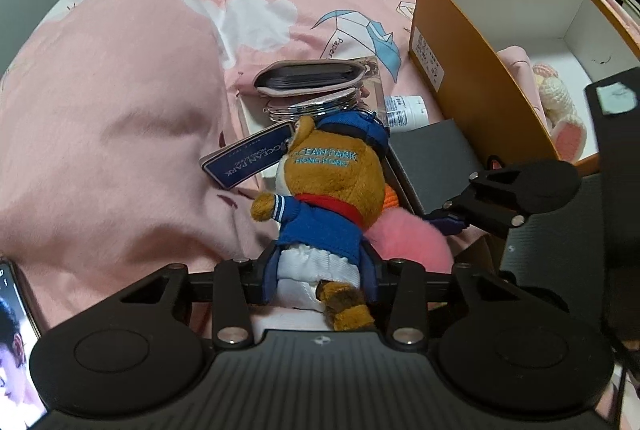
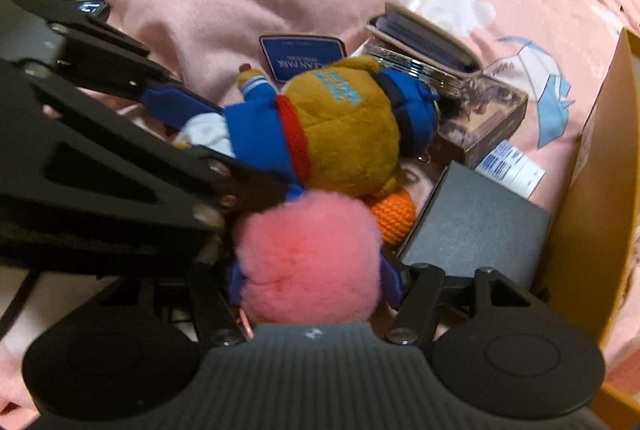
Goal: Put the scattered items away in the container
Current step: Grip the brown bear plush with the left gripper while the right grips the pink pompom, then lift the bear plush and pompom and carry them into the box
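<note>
1. Across the whole scene spreads a pink duvet [image 1: 132, 102] printed with clouds and paper cranes; everything else lies on it.
2. At the right stands the orange cardboard box [image 1: 476, 78], open-topped with a white inside; a crocheted toy [image 1: 560, 102] and a pink cloth already lie in it.
3. Just beside the box's near wall sits a dark grey box [image 2: 480, 226], with a white tube [image 1: 404, 110] close behind it.
4. Near the middle, the brown plush bear [image 1: 328, 174] in a blue jacket and cap lies against the small pile. The left gripper [image 1: 320, 270] is clamped on its white lower body, blue fingers on either side.
5. Touching the bear's side is a pink pompom [image 2: 308, 254], with the right gripper [image 2: 312, 282] closed around it; an orange crocheted piece [image 2: 394, 218] lies just beyond.
6. Behind the bear's head rests a pink card holder [image 1: 308, 76] on a clear case.
7. Attached by the bear's head, a blue Ocean Park tag [image 1: 248, 160] lies on the duvet.
</note>
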The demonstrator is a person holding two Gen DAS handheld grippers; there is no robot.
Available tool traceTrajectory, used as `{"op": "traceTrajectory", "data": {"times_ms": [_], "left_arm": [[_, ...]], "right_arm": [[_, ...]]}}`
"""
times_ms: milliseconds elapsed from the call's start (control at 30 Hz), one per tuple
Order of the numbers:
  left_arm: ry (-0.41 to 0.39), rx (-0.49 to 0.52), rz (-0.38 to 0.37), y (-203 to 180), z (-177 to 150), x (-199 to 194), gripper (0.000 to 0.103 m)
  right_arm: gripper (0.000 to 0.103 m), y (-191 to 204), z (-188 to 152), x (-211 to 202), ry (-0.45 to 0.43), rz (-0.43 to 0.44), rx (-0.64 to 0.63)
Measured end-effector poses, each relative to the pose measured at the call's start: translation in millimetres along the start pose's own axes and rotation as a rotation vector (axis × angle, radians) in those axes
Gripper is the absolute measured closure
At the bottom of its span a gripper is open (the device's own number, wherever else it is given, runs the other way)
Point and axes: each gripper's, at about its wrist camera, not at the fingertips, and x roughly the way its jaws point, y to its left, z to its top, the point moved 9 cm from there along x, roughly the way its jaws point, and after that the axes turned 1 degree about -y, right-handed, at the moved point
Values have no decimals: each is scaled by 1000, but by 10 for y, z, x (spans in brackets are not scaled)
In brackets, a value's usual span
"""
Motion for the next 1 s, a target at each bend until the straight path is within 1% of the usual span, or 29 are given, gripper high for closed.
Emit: {"op": "traceTrajectory", "data": {"times_ms": [67,100,200,233,500,667,833,1000], "left_arm": [[0,-5,-8,9,-10,-18,57],[-1,-8,-12,10,-13,-26,57],[-3,-14,-15,13,-26,-45,57],[-4,-14,-15,13,-26,-46,57],[-42,-41,-30,33,-3,-146,58],[-77,-65,-42,51,61,-265,59],[-141,-63,-16,65,174,-502,59],[-215,-78,0,108,296,-761,59]], "right_arm": [[38,1,-15,13,2,3,7],[40,3,-25,15,3,3,9],[54,16,-62,18,10,21,27],[56,26,-74,19,11,28,31],[59,63,-80,-83,-24,17,16],[59,87,-52,-234,-67,-6,-11],[59,118,-7,-465,-125,-23,-35],[59,125,87,-748,-190,-15,-26]]}}
